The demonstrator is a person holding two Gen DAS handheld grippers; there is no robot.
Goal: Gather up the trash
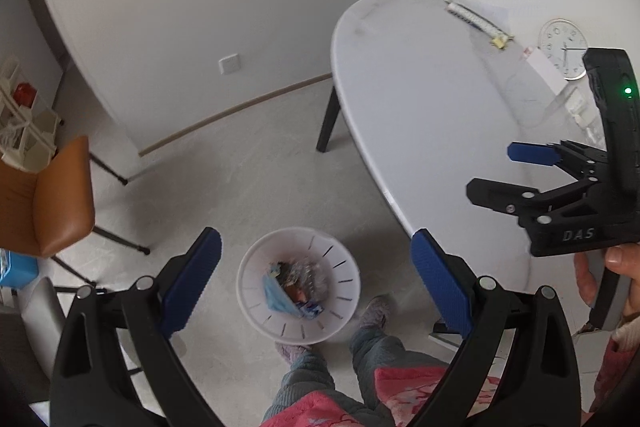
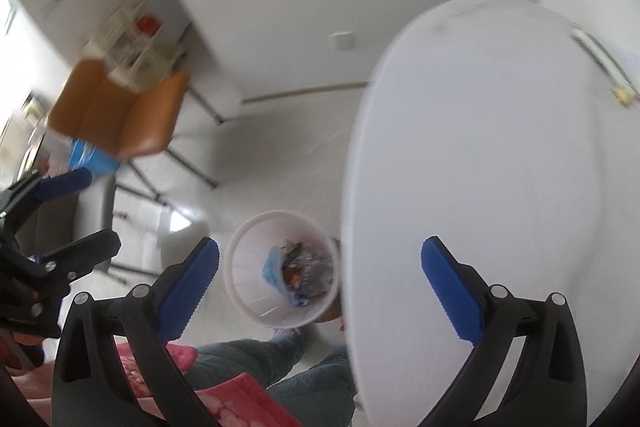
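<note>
A white slotted trash bin (image 1: 256,307) (image 2: 248,267) stands on the floor beside the table, holding a blue face mask, wrappers and crumpled plastic (image 1: 292,287) (image 2: 300,271). My left gripper (image 1: 316,243) hangs above the bin, open, with nothing between its blue pads. My right gripper (image 2: 320,247) is open and empty too, over the bin and the table edge. In the left wrist view the right gripper (image 1: 496,169) sits over the table, held by a hand. The left gripper (image 2: 100,209) shows at the left edge of the right wrist view.
A white oval table (image 1: 420,87) (image 2: 480,147) carries a long strip (image 1: 472,17), a white box (image 1: 544,67) and a clock (image 1: 564,47). An orange chair (image 1: 52,199) (image 2: 120,115), a blue box (image 1: 16,271) and a cream rack (image 1: 20,131) stand left. The person's legs (image 1: 376,347) are near the bin.
</note>
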